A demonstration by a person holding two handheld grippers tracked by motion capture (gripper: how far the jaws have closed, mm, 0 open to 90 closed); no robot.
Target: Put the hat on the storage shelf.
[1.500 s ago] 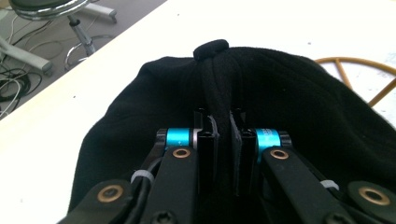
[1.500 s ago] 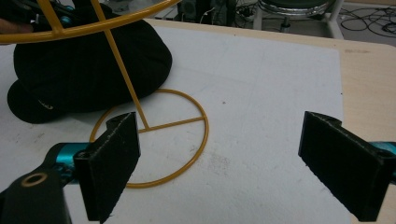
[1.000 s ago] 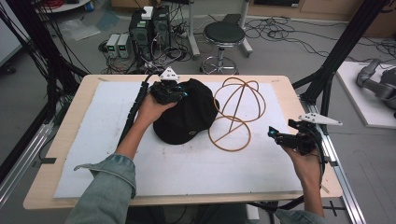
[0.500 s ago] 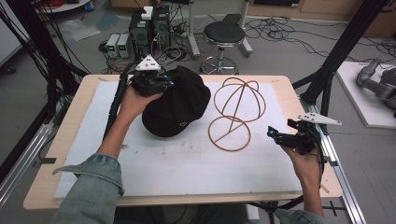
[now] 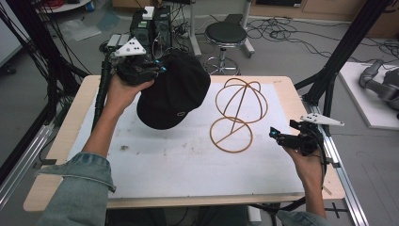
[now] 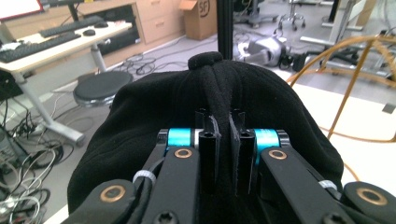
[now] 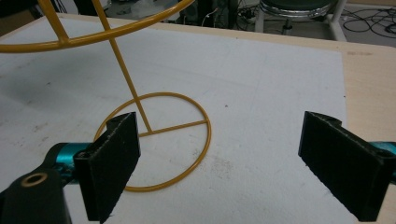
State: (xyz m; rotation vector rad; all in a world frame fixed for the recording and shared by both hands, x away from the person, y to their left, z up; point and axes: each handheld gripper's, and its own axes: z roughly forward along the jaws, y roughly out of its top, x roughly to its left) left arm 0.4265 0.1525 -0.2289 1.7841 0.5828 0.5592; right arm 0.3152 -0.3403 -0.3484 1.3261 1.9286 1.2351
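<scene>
The left tool [image 6: 222, 140] pinches a fold of the black cap [image 5: 174, 89] tight and holds it up in the air over the back left of the worktop [image 5: 291, 84]. The right tool [image 7: 219, 168] is wide apart, low by the yellow wire stand [image 5: 237, 115] on the white mat [image 5: 188, 165].

Black cap [image 6: 215, 121] is covering the left gripper's [image 6: 223, 140] jaw tips and spilling past the bottom edge. Wire stand's [image 7: 154, 130] dome is running off the top edge. Cap logo [image 5: 181, 113] too small to read.
</scene>
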